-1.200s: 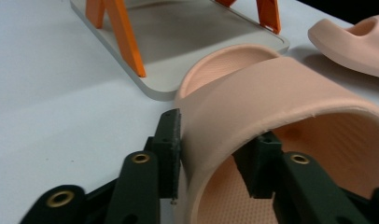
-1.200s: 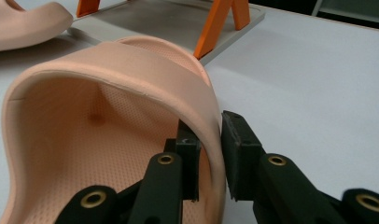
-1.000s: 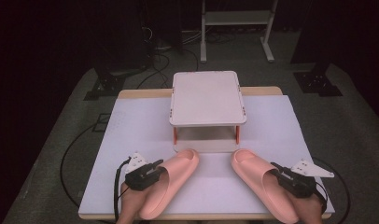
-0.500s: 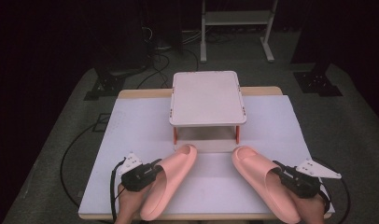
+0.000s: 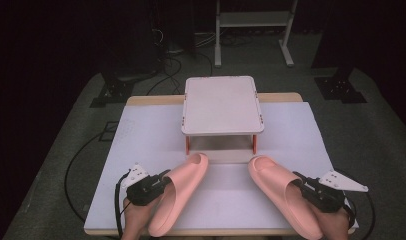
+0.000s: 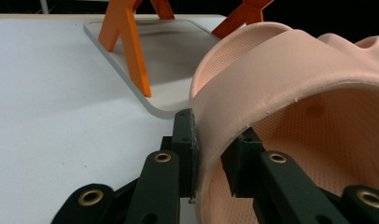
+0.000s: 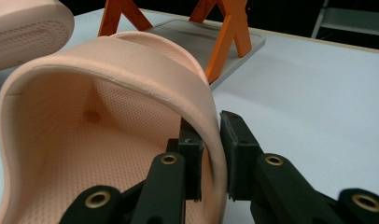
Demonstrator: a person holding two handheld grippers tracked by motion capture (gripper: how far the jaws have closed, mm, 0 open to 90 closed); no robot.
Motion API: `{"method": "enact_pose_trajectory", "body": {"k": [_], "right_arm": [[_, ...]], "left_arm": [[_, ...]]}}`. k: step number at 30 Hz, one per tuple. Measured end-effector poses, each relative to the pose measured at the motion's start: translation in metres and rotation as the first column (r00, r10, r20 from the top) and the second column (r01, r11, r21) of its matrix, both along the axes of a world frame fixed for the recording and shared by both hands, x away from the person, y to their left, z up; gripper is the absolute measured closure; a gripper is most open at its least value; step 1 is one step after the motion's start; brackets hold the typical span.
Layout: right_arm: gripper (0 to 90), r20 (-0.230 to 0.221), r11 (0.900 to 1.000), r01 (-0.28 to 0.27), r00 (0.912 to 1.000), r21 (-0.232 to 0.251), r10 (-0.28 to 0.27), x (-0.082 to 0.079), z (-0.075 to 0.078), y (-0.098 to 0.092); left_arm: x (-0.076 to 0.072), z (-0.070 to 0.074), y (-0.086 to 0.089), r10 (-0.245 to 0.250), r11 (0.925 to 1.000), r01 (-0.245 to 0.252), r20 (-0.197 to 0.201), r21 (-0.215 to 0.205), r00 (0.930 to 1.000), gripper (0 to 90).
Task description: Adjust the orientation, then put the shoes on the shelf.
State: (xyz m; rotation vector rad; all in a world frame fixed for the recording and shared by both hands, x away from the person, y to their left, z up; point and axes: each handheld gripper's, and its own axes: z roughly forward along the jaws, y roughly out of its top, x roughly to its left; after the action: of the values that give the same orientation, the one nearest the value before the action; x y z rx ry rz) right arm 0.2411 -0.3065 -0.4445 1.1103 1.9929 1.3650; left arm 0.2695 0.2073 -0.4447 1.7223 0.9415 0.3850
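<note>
Two peach-pink slippers lie on the white table with their toes toward a small rack. My left gripper (image 5: pixel 164 179) is shut on the outer side wall of the left slipper's (image 5: pixel 183 192) strap. In the left gripper view the gripper (image 6: pixel 213 144) pinches that wall of the slipper (image 6: pixel 295 70), one pad inside and one outside. My right gripper (image 5: pixel 299 181) is shut on the outer strap wall of the right slipper (image 5: pixel 278 192). The right gripper view shows that gripper (image 7: pixel 208 140) squeezing the thin edge of its slipper (image 7: pixel 108 70), with the other slipper's sole (image 7: pixel 24 32) at top left.
A white rack (image 5: pixel 222 105) on orange legs (image 6: pixel 131 51) stands mid-table on a grey base plate (image 6: pixel 178 51), just beyond the slipper toes. Bare white table (image 5: pixel 141 135) lies on both sides of it. Cables and a metal stand are on the dark floor behind.
Both slippers' toes have crept slightly toward the rack. The two hands have shifted a little outward, each still gripping its slipper.
</note>
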Motion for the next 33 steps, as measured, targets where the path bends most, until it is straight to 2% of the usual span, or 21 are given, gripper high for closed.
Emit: {"method": "enact_pose_trajectory", "body": {"k": [4, 20, 33], "right_arm": [[78.8, -0.002, 1.0, -0.006, 1.0, -0.005, 0.006, 0.0, 0.0, 0.0], [78.8, 0.001, 1.0, -0.01, 0.9999, 0.001, 0.01, -0.006, 0.008, 0.002], [78.9, 0.03, 0.999, -0.042, 0.9987, 0.027, 0.041, -0.005, 0.029, 0.012]], "left_arm": [[-0.001, 0.001, -0.001, -0.008, 0.9999, 0.008, 0.005, 0.006, 1.0, 76.2], [-0.004, 0.013, -0.002, -0.037, 0.9992, 0.037, 0.025, -0.018, 0.999, 76.2], [-0.001, 0.031, -0.011, -0.076, 0.9963, 0.077, 0.043, -0.038, 0.9962, 76.2]]}}
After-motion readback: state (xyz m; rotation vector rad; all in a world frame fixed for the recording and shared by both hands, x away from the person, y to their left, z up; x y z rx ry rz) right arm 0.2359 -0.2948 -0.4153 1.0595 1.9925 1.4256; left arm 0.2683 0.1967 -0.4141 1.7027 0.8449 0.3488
